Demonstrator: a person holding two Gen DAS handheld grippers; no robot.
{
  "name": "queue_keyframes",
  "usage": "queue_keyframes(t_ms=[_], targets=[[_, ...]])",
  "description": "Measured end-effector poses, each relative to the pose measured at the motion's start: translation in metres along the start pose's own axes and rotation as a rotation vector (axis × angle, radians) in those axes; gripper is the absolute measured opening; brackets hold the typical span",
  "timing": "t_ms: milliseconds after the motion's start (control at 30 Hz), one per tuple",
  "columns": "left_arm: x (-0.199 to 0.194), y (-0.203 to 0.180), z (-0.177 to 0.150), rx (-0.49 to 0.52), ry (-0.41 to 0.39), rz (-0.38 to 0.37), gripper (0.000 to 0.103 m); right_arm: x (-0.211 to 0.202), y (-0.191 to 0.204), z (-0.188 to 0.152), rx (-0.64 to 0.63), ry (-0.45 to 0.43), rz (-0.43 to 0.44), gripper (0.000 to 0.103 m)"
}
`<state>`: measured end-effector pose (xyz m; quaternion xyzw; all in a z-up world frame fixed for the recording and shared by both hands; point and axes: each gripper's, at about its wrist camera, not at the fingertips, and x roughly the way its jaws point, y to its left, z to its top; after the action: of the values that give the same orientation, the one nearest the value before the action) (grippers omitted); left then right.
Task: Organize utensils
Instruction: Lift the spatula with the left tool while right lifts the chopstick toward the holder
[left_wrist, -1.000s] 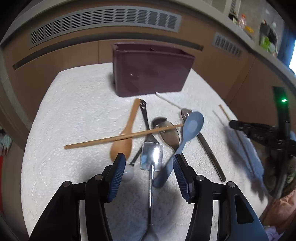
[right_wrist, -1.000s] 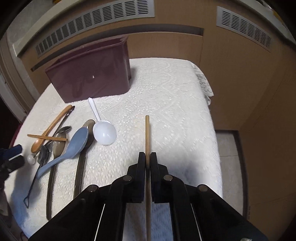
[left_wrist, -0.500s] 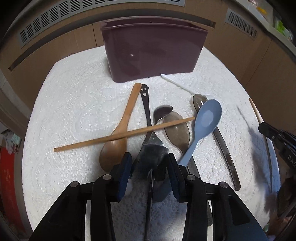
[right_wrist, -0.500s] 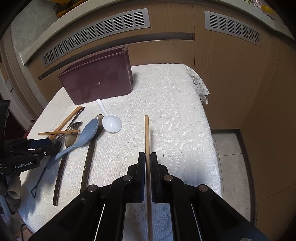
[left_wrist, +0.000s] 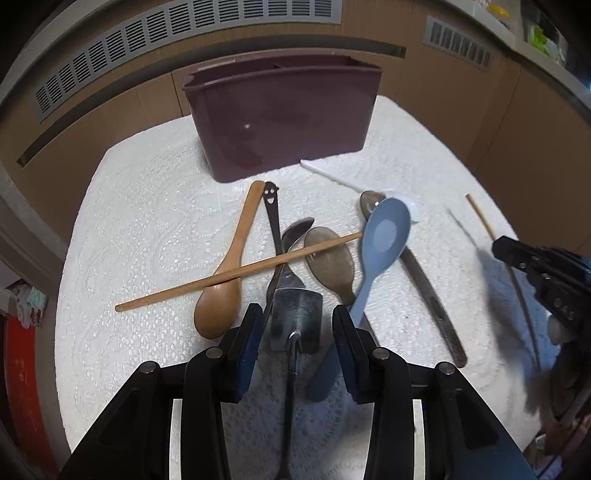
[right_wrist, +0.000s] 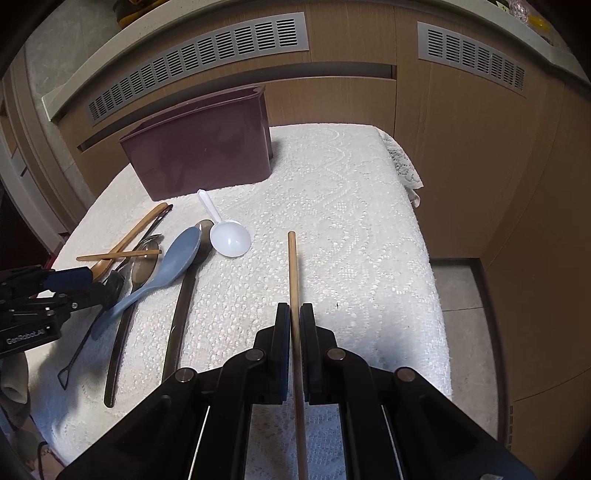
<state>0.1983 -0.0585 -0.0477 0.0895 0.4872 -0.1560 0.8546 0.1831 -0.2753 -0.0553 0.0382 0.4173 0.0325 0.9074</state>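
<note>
My left gripper (left_wrist: 295, 325) is shut on the head of a metal shovel-shaped spoon (left_wrist: 295, 314), whose thin wire handle runs back under the gripper. Just ahead lie a wooden spoon (left_wrist: 225, 288), a loose chopstick (left_wrist: 236, 273) across the pile, a brown translucent spoon (left_wrist: 332, 258) and a blue spoon (left_wrist: 384, 236). The maroon utensil bin (left_wrist: 284, 114) stands behind them. My right gripper (right_wrist: 294, 317) is shut on a second wooden chopstick (right_wrist: 293, 269), which points toward the far side of the table. The left gripper (right_wrist: 74, 284) shows at the left edge of the right wrist view.
A white scoop (right_wrist: 229, 240) and a long dark metal spoon (right_wrist: 181, 306) lie between the pile and the held chopstick. The white lace cloth (right_wrist: 351, 221) ends at a drop to the floor on the right. Wooden cabinets with vents stand behind the bin (right_wrist: 199, 158).
The left gripper's jaws narrowed around the shovel spoon's head, and it moved forward toward the pile and bin. The right gripper kept its hold on the chopstick and hardly moved.
</note>
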Motion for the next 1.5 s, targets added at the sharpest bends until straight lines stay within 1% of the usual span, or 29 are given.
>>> queue_keyframes(t_ms=[67,167,267,333,367,400,500,600,800,900,933,1000,1100,1167,1200,1233,1267,1333,1400,1500], targets=[[0.008,-0.001,0.000,0.000,0.014,-0.007,0.040,-0.001,0.000,-0.001,-0.004,-0.002,-0.003,0.005],[0.011,-0.006,0.001,0.008,0.002,-0.010,0.040,0.002,0.000,-0.001,-0.004,0.006,-0.002,0.005],[0.016,-0.007,0.001,0.041,-0.018,0.041,0.040,0.004,0.001,-0.003,-0.004,0.013,0.004,0.005],[0.017,-0.005,0.000,0.052,-0.029,0.054,0.039,0.005,0.001,-0.003,-0.006,0.013,0.003,0.005],[0.016,-0.004,0.000,0.049,-0.033,0.053,0.037,0.006,0.002,-0.003,-0.007,0.014,0.001,0.005],[0.015,-0.001,-0.001,0.042,-0.042,0.056,0.033,0.006,0.002,-0.003,-0.007,0.014,-0.003,0.005],[0.009,0.009,-0.007,0.008,-0.069,0.042,0.033,0.007,0.002,-0.001,-0.012,0.011,-0.014,0.005],[-0.006,0.017,-0.016,-0.023,-0.122,0.024,0.033,0.003,0.004,0.001,-0.016,0.000,-0.017,0.005],[-0.052,0.029,-0.026,-0.071,-0.253,0.011,0.033,-0.008,0.011,0.006,-0.038,-0.030,0.000,0.005],[-0.069,0.032,-0.026,-0.069,-0.300,0.019,0.033,-0.008,0.011,0.008,-0.036,-0.016,0.033,0.005],[-0.073,0.033,-0.025,-0.074,-0.309,0.020,0.033,-0.007,0.011,0.008,-0.047,-0.008,0.031,0.005],[-0.078,0.036,-0.024,-0.080,-0.322,0.018,0.033,-0.001,0.011,0.008,-0.064,0.005,0.010,0.008],[-0.082,0.040,-0.024,-0.094,-0.338,0.012,0.033,0.017,0.006,0.010,-0.068,0.061,-0.009,0.020],[-0.082,0.043,-0.025,-0.105,-0.341,0.003,0.033,0.029,0.005,0.011,-0.067,0.095,-0.004,0.022],[-0.082,0.044,-0.025,-0.109,-0.340,-0.001,0.033,0.035,0.005,0.012,-0.071,0.110,-0.012,0.021],[-0.081,0.045,-0.025,-0.112,-0.339,-0.004,0.033,0.035,0.007,0.012,-0.080,0.096,-0.025,0.015],[-0.082,0.044,-0.027,-0.114,-0.339,-0.006,0.033,0.034,0.009,0.013,-0.092,0.098,-0.038,0.007],[-0.084,0.045,-0.028,-0.118,-0.345,-0.011,0.033,0.029,0.011,0.015,-0.087,0.087,-0.040,0.005],[-0.089,0.046,-0.028,-0.122,-0.358,-0.012,0.033,0.016,0.010,0.019,-0.076,0.043,-0.042,0.005],[-0.097,0.047,-0.025,-0.125,-0.385,-0.013,0.033,-0.007,0.008,0.026,-0.043,-0.024,-0.008,0.005]])
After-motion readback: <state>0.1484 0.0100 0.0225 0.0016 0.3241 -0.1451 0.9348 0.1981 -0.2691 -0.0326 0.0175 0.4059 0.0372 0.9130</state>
